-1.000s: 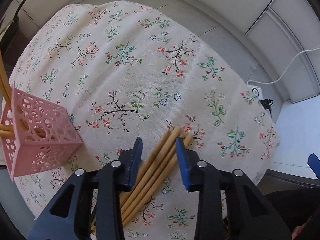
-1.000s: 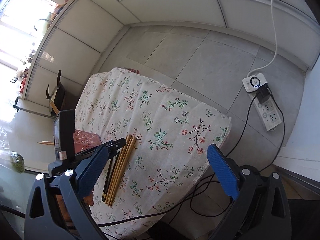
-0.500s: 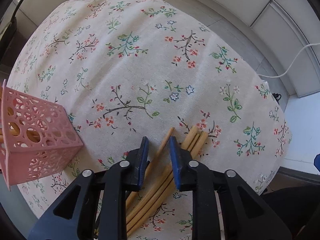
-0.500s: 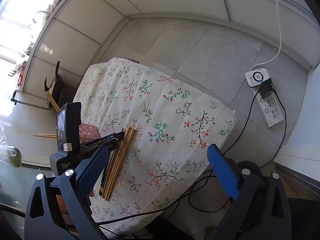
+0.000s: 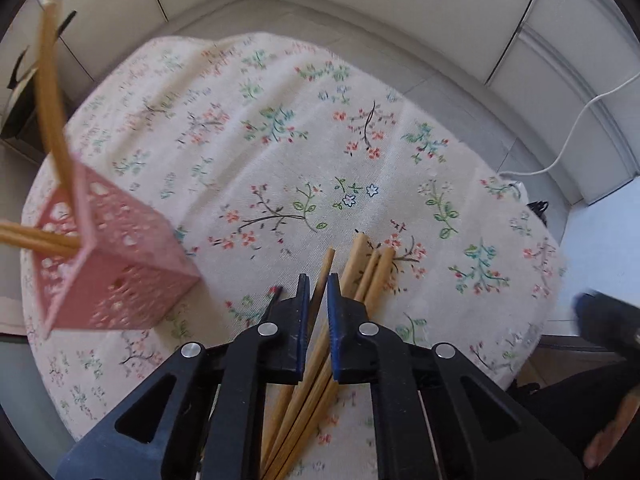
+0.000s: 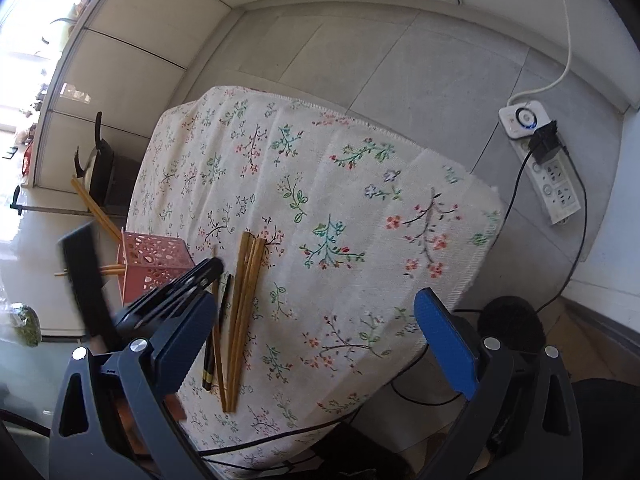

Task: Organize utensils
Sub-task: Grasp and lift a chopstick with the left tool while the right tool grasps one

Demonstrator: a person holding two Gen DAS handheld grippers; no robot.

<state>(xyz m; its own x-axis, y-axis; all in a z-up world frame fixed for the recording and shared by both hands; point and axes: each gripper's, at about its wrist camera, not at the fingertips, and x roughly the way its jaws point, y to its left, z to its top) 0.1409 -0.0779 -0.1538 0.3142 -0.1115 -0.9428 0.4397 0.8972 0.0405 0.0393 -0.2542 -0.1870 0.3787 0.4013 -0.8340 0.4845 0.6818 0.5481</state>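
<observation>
A floral tablecloth (image 6: 332,200) covers the table; a white power strip (image 6: 540,164) lies on the floor.

Left gripper (image 5: 318,298): jaws closed on one wooden chopstick (image 5: 322,276). Obstacle close on its left: pink perforated holder (image 5: 116,264), with chopsticks (image 5: 50,92) projecting up and sideways from it. Just right of the jaws, the remaining chopstick bundle (image 5: 370,270) lies flat. Ahead, floral tablecloth (image 5: 280,152) is unobstructed. Right gripper (image 6: 316,344): jaws wide apart, over the tablecloth's near corner; cloth ahead and to its right is bare.
</observation>
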